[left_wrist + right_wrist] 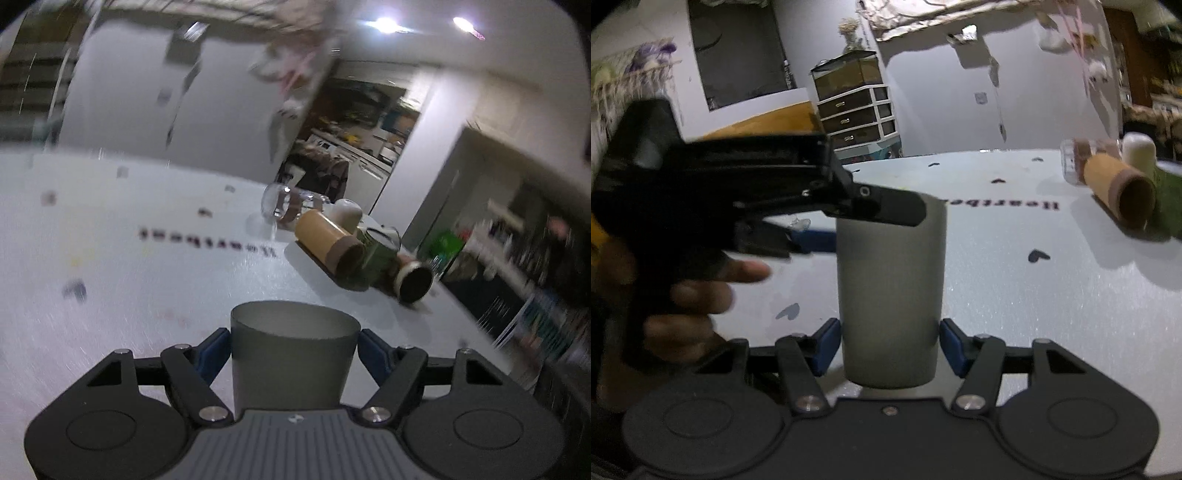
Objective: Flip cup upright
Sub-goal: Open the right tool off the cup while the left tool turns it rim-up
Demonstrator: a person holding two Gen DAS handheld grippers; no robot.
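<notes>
- The grey cup (890,291), a matte, smooth, slightly tapered cylinder, sits at lower centre of both views above the white table (1015,295), long axis vertical in frame.
- The left gripper (295,354) clamps its sides, open mouth away from the camera.
- The right gripper's (888,347) blue pads (955,347) flank its base; contact unclear.
- Tablecloth print is mirrored, reading roughly "Heartbeat".
- Other cups (332,243) lie toppled at right.

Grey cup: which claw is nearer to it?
Neither: both touch it. The left claw clamps the grey cup at its upper end, coming in from the left; the right claw clamps its lower end.
</notes>
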